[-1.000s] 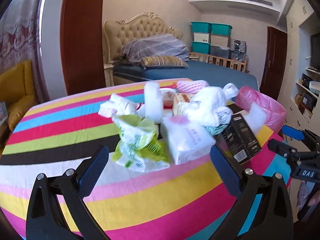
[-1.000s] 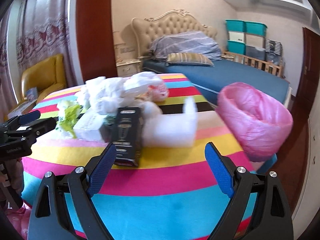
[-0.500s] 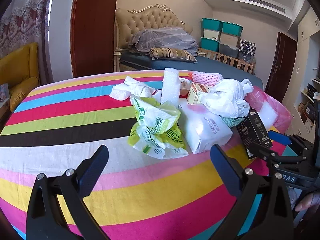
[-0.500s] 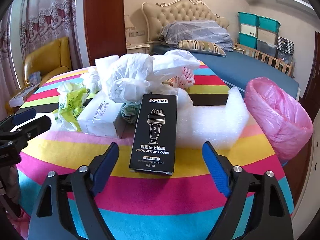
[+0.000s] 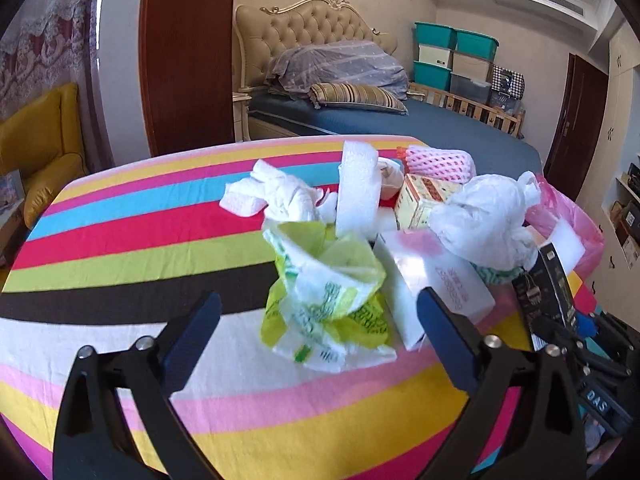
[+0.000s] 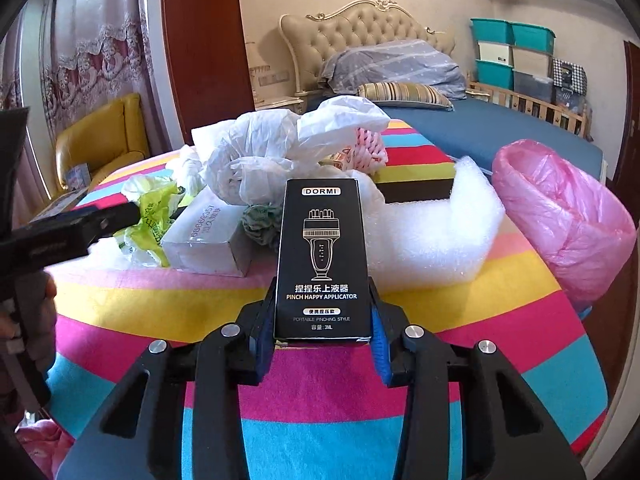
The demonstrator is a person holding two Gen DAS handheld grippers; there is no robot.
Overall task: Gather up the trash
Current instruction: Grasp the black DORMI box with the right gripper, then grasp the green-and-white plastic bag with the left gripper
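Black box point(image 6: 323, 256) | upright, long axis vertical | right tool point(image 6: 322, 334) clamping it | left tool point(image 5: 318, 322) wide

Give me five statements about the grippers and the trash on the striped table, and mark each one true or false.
1. The right gripper is shut on the black box. True.
2. The left gripper holds the green-and-white plastic bag. False: its jaws are open, with the bag lying on the table between and beyond them.
3. The pink bag sits at the table's right edge. True.
4. The black box lies flat under the white plastic bag. False: it is in front of that bag, gripped at its near end.
5. The white foam sheet lies right of the black box. True.
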